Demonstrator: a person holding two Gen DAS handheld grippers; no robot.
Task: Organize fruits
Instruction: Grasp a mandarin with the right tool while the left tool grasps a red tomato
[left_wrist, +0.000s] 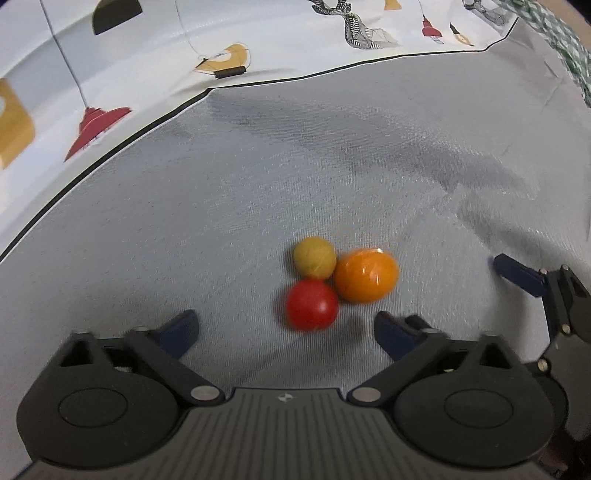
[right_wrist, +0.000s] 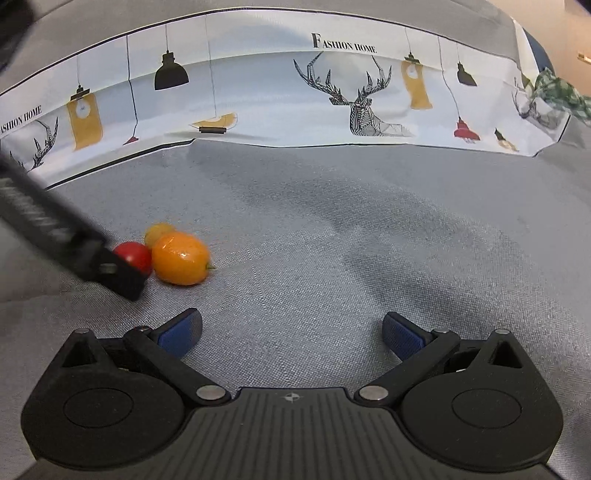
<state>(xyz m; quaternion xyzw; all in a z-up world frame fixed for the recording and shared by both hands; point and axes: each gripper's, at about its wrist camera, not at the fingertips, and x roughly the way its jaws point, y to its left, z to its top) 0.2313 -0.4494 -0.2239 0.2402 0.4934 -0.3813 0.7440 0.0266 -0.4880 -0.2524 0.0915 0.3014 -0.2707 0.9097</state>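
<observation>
I see a grey woven cloth spread over the surface, and behind it a white printed band with hanging lamps in black, mustard and red, line-drawn stag heads, and the words "FASHION HOME" in black capitals; the same words show again, cut off, at the band's left end; a green-and-white checked fabric lies at the band's far right end.

I take the orange fruit as my landmark; it is glossy and the largest of three. The yellow fruit touches it on the side toward the printed band, and the red fruit touches it on the near side, so the three sit in one tight cluster on the cloth; I read no label on any of them.

My left gripper hangs just before the red fruit, its blue-padded fingers apart with nothing pressed between them; the red fruit lies just ahead of the gap. My right gripper stands well to the right of the orange fruit, its fingers spread wide over bare cloth and holding nothing; from its camera the left tool's black finger covers part of the red fruit.
</observation>
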